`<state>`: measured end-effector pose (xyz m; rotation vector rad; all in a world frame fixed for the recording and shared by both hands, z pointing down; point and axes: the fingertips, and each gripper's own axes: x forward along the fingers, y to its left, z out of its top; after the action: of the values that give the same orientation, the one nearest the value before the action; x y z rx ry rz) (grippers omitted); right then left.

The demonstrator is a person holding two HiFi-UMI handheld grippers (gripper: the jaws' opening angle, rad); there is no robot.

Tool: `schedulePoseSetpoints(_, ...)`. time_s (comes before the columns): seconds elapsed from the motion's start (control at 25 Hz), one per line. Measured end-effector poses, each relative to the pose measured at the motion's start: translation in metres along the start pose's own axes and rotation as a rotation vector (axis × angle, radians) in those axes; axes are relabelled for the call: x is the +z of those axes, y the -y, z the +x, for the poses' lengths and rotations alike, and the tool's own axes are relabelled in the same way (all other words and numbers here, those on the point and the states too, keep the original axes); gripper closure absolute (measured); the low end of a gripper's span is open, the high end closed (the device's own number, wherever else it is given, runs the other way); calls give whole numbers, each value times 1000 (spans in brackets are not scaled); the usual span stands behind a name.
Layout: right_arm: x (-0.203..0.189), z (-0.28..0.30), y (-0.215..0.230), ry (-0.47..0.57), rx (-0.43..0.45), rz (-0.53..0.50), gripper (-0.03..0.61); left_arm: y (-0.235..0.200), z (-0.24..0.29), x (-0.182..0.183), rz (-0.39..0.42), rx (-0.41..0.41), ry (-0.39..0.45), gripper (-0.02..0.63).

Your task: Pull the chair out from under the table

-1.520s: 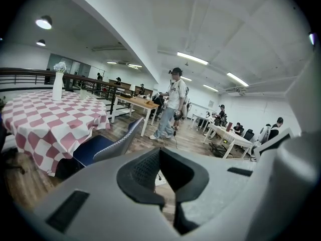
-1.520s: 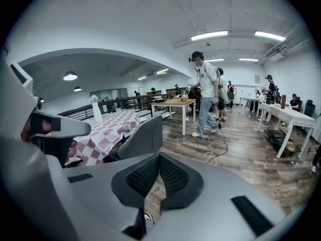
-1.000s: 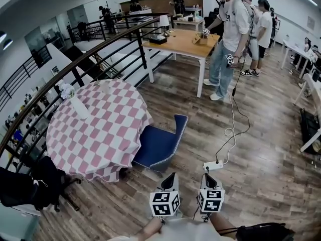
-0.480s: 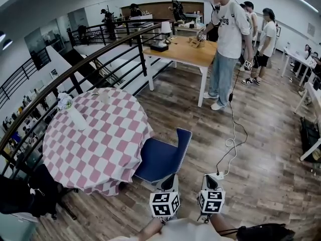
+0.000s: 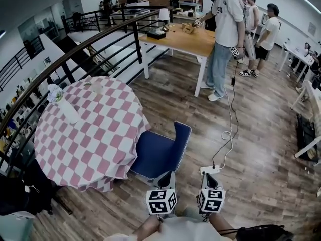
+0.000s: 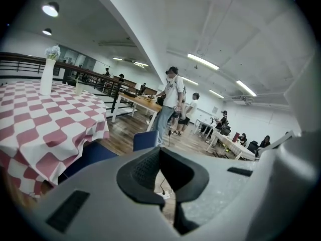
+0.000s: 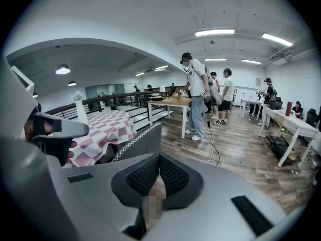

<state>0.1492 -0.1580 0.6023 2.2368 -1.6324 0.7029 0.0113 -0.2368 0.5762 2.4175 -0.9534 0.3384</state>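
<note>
A blue chair stands with its seat partly under the round table with a pink and white checked cloth, its back turned towards me. My left gripper is shut and empty, just short of the seat's near edge. My right gripper is shut too, beside it to the right, over bare floor. In the left gripper view the shut jaws point past the chair back. The right gripper view has its jaws below the chair back.
A white power strip with its cable lies on the wooden floor just beyond my right gripper. A vase and a cup stand on the cloth. Behind are a curved black railing, a wooden table and standing people.
Both grippers and my view have come closer to the chair; its seat edge now lies right in front of the left gripper. The chair has not moved from the table.
</note>
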Motion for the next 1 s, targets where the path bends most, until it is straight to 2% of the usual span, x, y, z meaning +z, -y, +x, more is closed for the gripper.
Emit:
schedulePoseSetpoints(0.28,-2,1,20,-29,-29,3,561,-6,13,6,-27,23,8,611)
schedulePoseSetpoints(0.52,13,13,22,-23,6,-20,561,-10,29,12,-43,60,12,611)
schedulePoseSetpoints(0.76,22,42,31,-41,98,-61,561,-3,47,13,-50,123,26,611)
schedulePoseSetpoints(1.0,49,65,45,-29,248,-161,561,1,61,13,-111,272,62,611)
